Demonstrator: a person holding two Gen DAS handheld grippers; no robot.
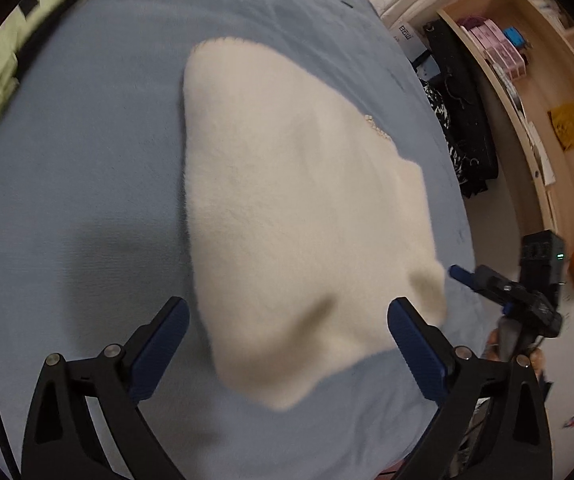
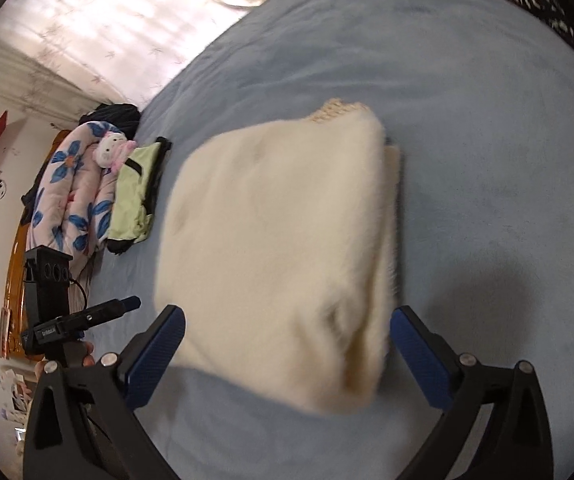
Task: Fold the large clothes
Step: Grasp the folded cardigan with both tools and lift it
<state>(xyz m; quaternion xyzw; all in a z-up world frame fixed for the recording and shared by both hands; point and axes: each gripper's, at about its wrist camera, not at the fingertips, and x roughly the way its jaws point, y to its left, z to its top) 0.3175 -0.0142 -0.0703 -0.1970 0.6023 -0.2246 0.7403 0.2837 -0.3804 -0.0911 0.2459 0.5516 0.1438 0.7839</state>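
Observation:
A cream fuzzy garment [image 1: 287, 200] lies folded into a thick rectangle on the blue bedspread [image 1: 87, 180]. In the right wrist view the garment [image 2: 279, 240] shows stacked layers along its right edge and a knitted trim at its far corner. My left gripper [image 1: 289, 306] hangs open over the garment's near end, its blue pads clear of the fabric on both sides. My right gripper [image 2: 289, 314] is open too, straddling the near end without pressing on it. Each view shows the other gripper off to the side, beyond the garment's edge.
A pale green garment [image 2: 135, 196] lies on the bed beside a rolled floral quilt [image 2: 75, 192] and a plush toy [image 2: 111, 150]. Wooden shelves [image 1: 527, 80] and dark clothes [image 1: 459, 120] stand past the bed's right edge. The bedspread [image 2: 487, 140] stretches beyond the fold.

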